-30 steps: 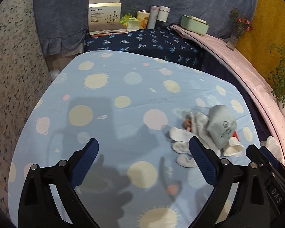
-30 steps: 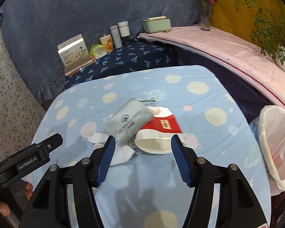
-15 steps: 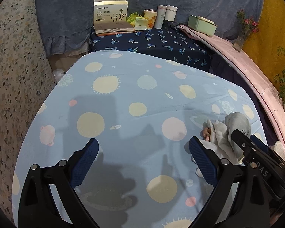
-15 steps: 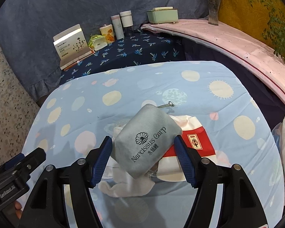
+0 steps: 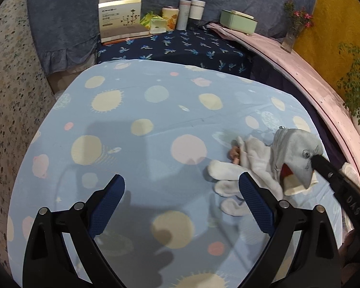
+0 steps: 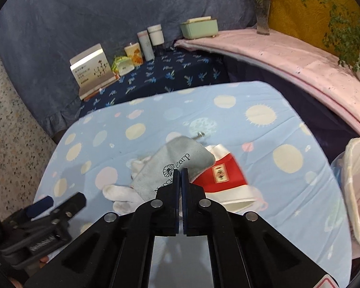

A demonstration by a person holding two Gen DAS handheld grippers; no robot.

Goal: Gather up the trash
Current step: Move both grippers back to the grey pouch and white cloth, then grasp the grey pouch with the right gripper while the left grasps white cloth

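While the left gripper [image 5: 181,195] is held wide apart above a bare stretch of the pale blue spotted cloth, with nothing between its blue pads [image 5: 255,202], the right gripper [image 6: 180,171] is seen clenched on the grey drawstring pouch [image 6: 172,165]. Its jaws have just been closing, and they now stand almost together with a fold of the pouch's printed face pinched between them. In the left wrist view the pouch is seen drawn up into a peak at the black tip of the right gripper, its lower edge hanging clear of the cloth.

The pouch is found in the small heap on the right part of the tabletop [image 5: 136,110]. Beneath and beside it, a red and white paper cup [image 6: 224,180] lies on its side, its open mouth turned toward the near edge. White socks or rags [image 5: 230,170] are spread to the left of the cup, touching both it and the pouch.

A bin lined with a white bag [image 6: 358,187] is seen just off the right edge of the tabletop. Behind, on a dark blue patterned cloth, a white box [image 5: 121,16], a tin and two tubes are lined up against a blue drape, and a pale green case [image 6: 199,27] stands on a pink-covered ledge.
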